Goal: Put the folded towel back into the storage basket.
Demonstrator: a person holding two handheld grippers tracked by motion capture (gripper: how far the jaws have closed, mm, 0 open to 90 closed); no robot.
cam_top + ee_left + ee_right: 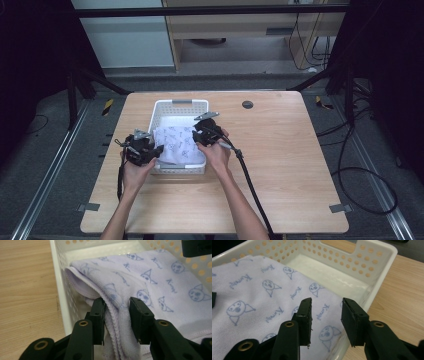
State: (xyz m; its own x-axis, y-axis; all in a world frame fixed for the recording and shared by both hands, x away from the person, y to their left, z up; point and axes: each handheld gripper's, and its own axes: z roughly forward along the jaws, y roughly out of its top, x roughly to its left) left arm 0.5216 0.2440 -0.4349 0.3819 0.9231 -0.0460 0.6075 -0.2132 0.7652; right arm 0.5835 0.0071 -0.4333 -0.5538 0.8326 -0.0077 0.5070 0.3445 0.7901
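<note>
Lilac cloth (176,144) w/ cat print lying in white basket (180,104), draped over near rim. Left gripper (117,305) at basket's left edge, jaws parted, cloth fold between, not pinched. Right gripper (326,305) over right rim, jaws apart, empty.

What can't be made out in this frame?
- Basket floor under the towel: covered by cloth, high view.
- Towel's near end: cut off by the bottom edge, left gripper view.
- Left gripper grip: fold between the fingers; contact unclear.
- Towel print wording: too small, high view.
</note>
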